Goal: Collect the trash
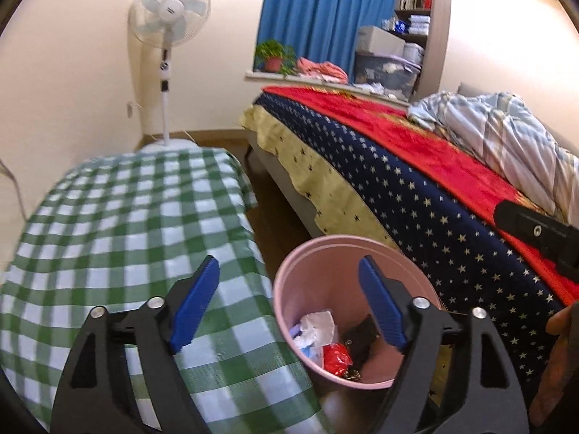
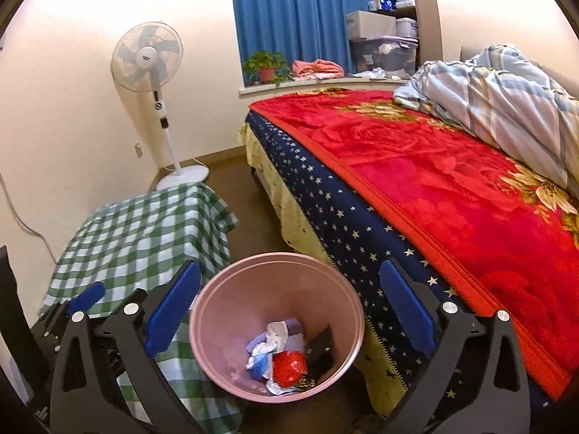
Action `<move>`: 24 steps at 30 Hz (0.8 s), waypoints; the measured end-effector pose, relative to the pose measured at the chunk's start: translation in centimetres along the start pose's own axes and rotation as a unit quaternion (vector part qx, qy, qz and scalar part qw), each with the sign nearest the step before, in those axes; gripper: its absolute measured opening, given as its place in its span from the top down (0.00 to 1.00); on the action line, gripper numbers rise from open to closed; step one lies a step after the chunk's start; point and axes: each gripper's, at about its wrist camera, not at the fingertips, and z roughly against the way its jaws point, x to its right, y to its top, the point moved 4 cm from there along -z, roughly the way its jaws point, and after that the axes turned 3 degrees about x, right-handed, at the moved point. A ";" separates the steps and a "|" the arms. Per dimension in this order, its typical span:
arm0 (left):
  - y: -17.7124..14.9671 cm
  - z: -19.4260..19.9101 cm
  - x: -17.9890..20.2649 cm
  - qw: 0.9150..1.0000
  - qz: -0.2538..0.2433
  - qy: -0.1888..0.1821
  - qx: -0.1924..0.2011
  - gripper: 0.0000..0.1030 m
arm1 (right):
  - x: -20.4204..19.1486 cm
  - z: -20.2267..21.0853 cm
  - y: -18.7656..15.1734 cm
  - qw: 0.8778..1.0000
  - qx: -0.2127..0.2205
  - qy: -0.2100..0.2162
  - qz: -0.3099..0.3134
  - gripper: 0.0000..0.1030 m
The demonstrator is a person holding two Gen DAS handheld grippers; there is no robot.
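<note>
Bed (image 2: 452,188): fills the right side of both views; a red flowered blanket on top, a navy star-patterned side, a yellow skirt below.
Quilt (image 2: 506,97): striped blue and white, bunched at the far end of the bed.
Table (image 1: 119,224): on the left, covered by a green and white checked cloth that hangs over its edges.
Fan (image 1: 168,14): white standing fan in the far corner, behind the table.
Bin (image 2: 217,300): pink and round, on the floor between the table and the bed, just beside both.
Trash (image 2: 278,358): lies at the bottom of the bin; crumpled white and blue wrappers, a red piece (image 2: 289,365) and a dark flat piece (image 2: 322,347) against the wall.
Left gripper (image 1: 289,307): above the near rim of the bin, tilted down; blue fingers (image 1: 197,303) wide apart, nothing between them.
Right gripper (image 2: 289,311): above the bin, tilted down; fingers spread to either side of the bin's mouth, holding nothing.
</note>
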 end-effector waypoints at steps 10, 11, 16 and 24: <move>0.8 9.8 -2.9 0.997 0.001 0.051 0.053 0.08 | -2.9 6.0 -0.1 0.998 0.022 0.043 0.032 0.05; 0.5 10.5 -3.2 0.997 0.002 0.054 0.056 0.08 | -3.2 6.6 -0.3 0.998 0.023 0.045 0.036 0.05; -1.3 14.3 -5.9 0.992 0.037 0.103 0.058 0.08 | -4.6 9.4 -1.7 0.996 0.031 0.059 0.053 0.05; -3.3 19.6 -7.9 0.984 0.046 0.163 0.058 0.08 | -6.9 11.5 -5.1 0.994 0.017 0.077 0.072 0.05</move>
